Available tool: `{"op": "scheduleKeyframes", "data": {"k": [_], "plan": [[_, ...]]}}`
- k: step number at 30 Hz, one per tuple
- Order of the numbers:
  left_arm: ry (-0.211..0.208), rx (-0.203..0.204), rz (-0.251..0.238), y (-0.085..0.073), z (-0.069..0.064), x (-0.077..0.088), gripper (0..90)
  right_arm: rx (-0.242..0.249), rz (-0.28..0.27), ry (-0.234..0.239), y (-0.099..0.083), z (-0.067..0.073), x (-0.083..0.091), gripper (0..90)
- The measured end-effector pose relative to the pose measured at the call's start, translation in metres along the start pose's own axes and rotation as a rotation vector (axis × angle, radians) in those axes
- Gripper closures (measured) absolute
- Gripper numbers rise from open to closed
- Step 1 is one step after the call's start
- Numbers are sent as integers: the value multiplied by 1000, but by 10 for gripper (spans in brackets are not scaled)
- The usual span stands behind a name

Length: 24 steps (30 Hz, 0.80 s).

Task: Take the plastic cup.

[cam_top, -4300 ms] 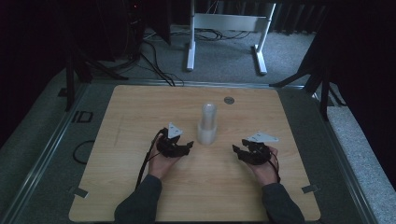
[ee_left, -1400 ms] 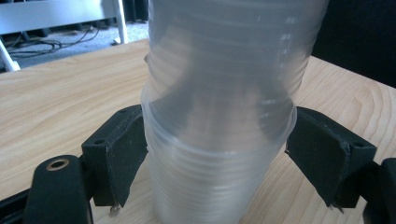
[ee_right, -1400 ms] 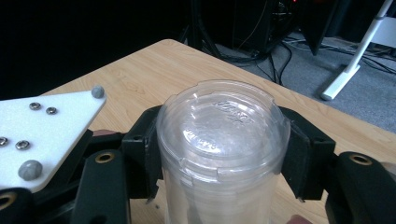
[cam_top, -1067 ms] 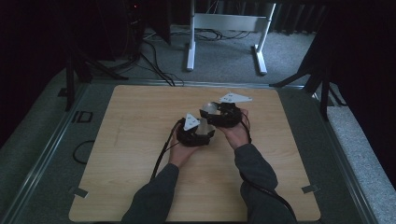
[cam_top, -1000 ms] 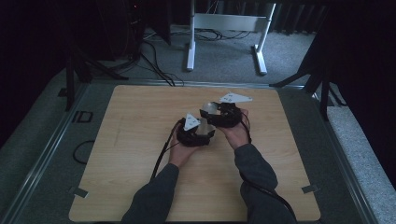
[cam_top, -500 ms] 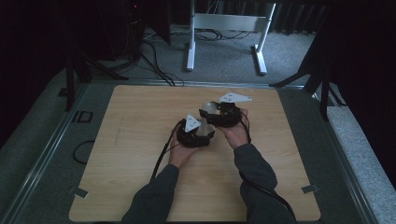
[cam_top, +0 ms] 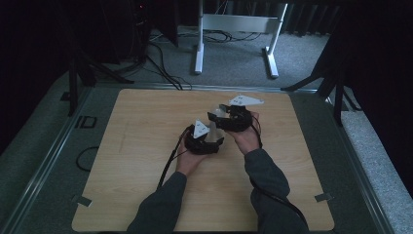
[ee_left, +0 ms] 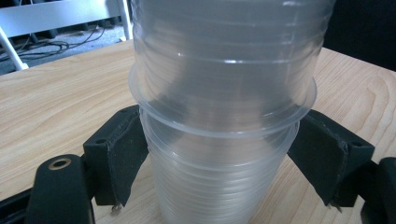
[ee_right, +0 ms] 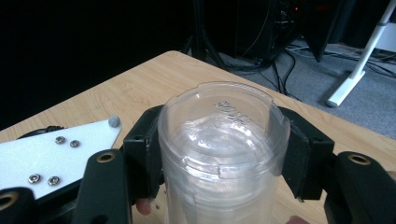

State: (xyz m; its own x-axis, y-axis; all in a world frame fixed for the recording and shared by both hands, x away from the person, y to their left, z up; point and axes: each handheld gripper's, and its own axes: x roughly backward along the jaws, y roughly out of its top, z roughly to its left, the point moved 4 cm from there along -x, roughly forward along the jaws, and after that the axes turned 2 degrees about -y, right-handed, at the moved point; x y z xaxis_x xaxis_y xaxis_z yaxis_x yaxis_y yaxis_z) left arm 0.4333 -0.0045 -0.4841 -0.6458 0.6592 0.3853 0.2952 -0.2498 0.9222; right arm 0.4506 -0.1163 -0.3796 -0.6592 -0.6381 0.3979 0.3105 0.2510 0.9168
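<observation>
A stack of clear plastic cups (cam_top: 213, 127) stands upside down near the middle of the wooden counter (cam_top: 136, 146), and both grippers meet on it. Behind the counter, beyond the stack, a white metal frame (cam_top: 234, 29) stands on grey carpet among dark cables (cam_top: 160, 63); nothing else lies on the counter near the stack.

The left gripper (cam_top: 203, 140) comes at the stack from the person's side, low down, its fingers (ee_left: 116, 158) pressed against the lower cups on both sides, just under a projecting rim. The right gripper (cam_top: 230, 117) reaches in from the stack's right, higher up, its fingers (ee_right: 142, 149) clamped on either side of the topmost cup (ee_right: 222, 144), whose closed base faces up. Both forearms, in dark sleeves, angle inward from the near edge, the hands (cam_top: 246, 139) close together beside the stack.

From above, the grippers and their grey plates (cam_top: 200, 128) cover most of the stack, so only a pale sliver shows between them. In the left gripper view its top is cut off; the cup count cannot be made out.
</observation>
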Motion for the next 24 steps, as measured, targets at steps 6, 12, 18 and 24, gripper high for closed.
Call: {"op": "scheduleKeyframes", "data": {"k": [6,12,18,24], "plan": [[3,-2,1,1,-1,1,208,8,-11,-1,7,1,3,393],[2,4,2,0,-1,0,203,14,-15,-5,13,2,5,395],[3,8,0,0,-1,1,195,10,-27,-14,19,3,8,401],[2,6,-4,2,0,3,188,7,-38,-16,24,4,11,401]]}}
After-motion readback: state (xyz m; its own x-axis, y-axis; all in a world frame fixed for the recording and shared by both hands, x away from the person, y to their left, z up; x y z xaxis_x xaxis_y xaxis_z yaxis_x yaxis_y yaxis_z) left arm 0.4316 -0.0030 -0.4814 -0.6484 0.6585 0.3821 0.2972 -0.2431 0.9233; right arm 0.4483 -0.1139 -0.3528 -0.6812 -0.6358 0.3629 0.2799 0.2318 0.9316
